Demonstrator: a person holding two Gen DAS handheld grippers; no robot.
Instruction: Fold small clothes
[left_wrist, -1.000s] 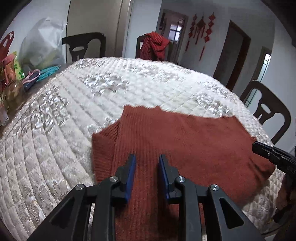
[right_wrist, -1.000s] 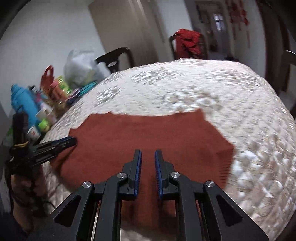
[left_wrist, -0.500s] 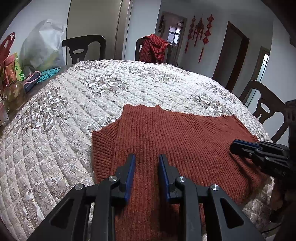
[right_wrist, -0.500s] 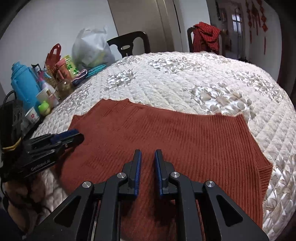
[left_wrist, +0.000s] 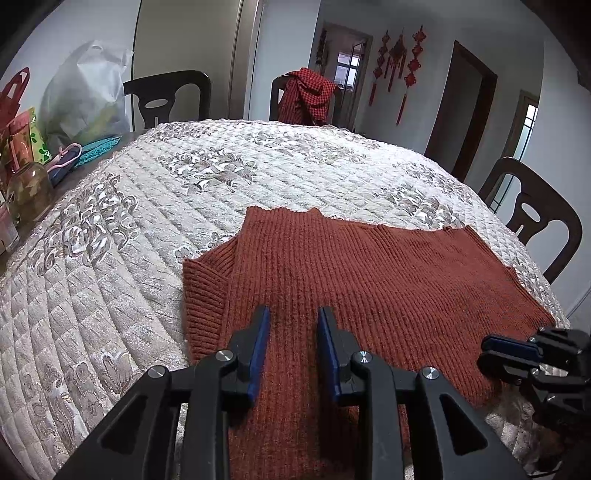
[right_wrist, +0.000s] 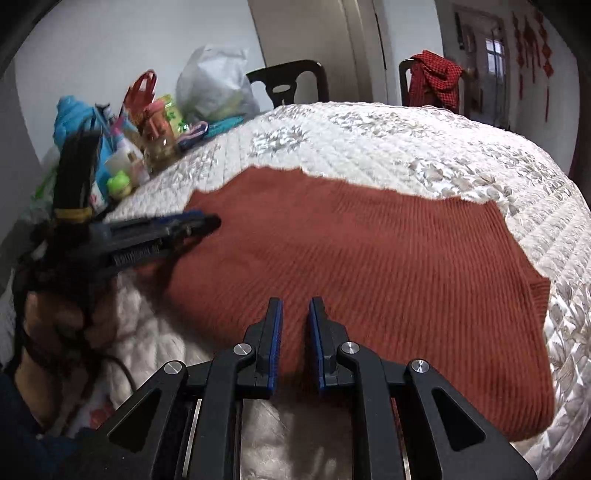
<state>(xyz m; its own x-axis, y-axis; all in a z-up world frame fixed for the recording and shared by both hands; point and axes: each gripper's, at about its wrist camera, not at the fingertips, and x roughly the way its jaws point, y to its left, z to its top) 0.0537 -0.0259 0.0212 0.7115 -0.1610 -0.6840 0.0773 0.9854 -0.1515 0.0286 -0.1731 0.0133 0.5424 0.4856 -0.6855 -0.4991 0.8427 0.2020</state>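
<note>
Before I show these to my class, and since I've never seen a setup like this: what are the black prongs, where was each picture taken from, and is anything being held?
No robot here. A person holds a two-fingered tool in each hand, with a camera on each looking along its fingers.

One picture comes from the left hand-held gripper, the other from the right hand-held gripper. Each view also catches the other tool at its edge.

A rust-red knitted sweater lies spread flat on a white quilted table cover. Bags and bottles crowd the table's far left side, chairs stand around, and a red checked cloth hangs on one.

Nothing is held: both tools have a gap between the fingers and only hover over the sweater's near edge.
</note>
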